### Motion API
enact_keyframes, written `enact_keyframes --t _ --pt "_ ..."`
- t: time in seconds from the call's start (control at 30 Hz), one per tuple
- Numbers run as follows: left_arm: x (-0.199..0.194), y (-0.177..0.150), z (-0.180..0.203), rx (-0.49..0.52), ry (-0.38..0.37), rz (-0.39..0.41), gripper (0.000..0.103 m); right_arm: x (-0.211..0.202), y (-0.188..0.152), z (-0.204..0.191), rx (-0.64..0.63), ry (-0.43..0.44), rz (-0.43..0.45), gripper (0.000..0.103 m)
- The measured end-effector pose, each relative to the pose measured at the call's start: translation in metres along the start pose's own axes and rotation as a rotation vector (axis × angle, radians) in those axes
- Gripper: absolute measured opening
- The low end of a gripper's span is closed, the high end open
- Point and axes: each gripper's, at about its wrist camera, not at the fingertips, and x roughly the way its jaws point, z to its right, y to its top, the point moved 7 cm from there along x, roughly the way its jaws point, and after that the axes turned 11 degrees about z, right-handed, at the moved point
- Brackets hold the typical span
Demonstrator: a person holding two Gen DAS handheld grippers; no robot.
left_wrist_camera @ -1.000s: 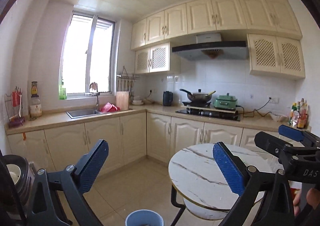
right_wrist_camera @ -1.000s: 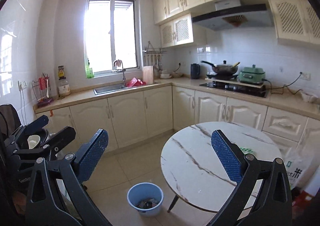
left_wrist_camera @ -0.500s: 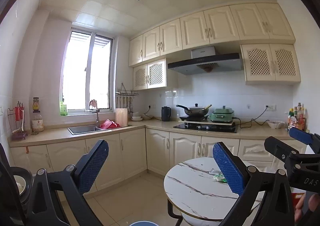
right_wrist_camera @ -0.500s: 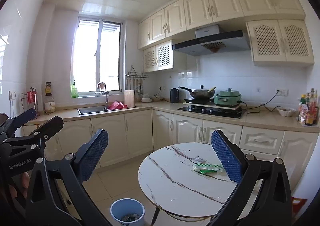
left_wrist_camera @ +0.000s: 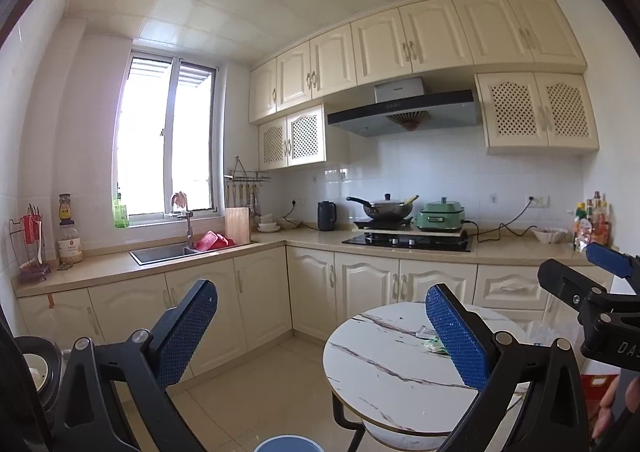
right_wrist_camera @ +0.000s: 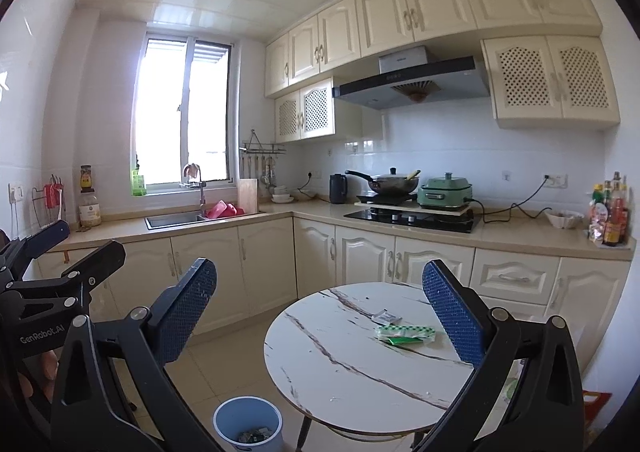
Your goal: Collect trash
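Both the left gripper [left_wrist_camera: 320, 332] and right gripper [right_wrist_camera: 320, 316] are spread wide and hold nothing, raised level and facing the kitchen. Green wrappers [right_wrist_camera: 404, 334] and a small white packet [right_wrist_camera: 386, 317] lie on the round table [right_wrist_camera: 340, 364]. The blue bin [right_wrist_camera: 248, 424] with scraps stands on the floor just left of it.

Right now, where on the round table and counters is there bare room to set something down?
The round marble table is bare on its near and left parts; wrappers crowd the far right. Free counter lies between the sink and the jar, and between the hob and the white bowl. The corner by the kettle is crowded.
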Motion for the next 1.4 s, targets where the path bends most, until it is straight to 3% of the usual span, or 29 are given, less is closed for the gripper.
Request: enact_keyframes --t 0.17,0.37,0.6,0.8,0.93,1.07,1.2,1.4 --pt "0.041 -0.009 0.006 0.016 -0.018 -0.058 0.102 0.016 -0.016 0.03 0.008 -0.054 -0.039 0.103" --pt "0.113 -0.035 0.025 0.022 -0.087 -0.196 0.102 0.053 -0.05 0.091 0.022 -0.146 -0.133 0.103" --pt "0.206 -0.075 0.058 0.013 -0.203 -0.39 0.102 0.12 -0.124 0.165 0.026 -0.18 -0.33 0.103" --pt "0.281 -0.093 0.071 0.056 -0.22 -0.494 0.102 0.193 -0.205 0.195 -0.067 -0.057 -0.546 0.103" --pt "0.326 -0.104 0.072 0.06 -0.233 -0.551 0.102 0.247 -0.255 0.201 -0.208 0.047 -0.681 0.103" --pt "0.378 -0.115 0.074 0.043 -0.245 -0.595 0.102 0.294 -0.29 0.206 -0.272 0.14 -0.776 0.103" --pt "0.417 -0.124 0.074 0.028 -0.266 -0.635 0.102 0.325 -0.324 0.199 -0.306 0.286 -0.869 0.103" --pt "0.457 -0.136 0.073 0.069 -0.274 -0.662 0.102 0.353 -0.353 0.191 -0.323 0.435 -0.911 0.103"
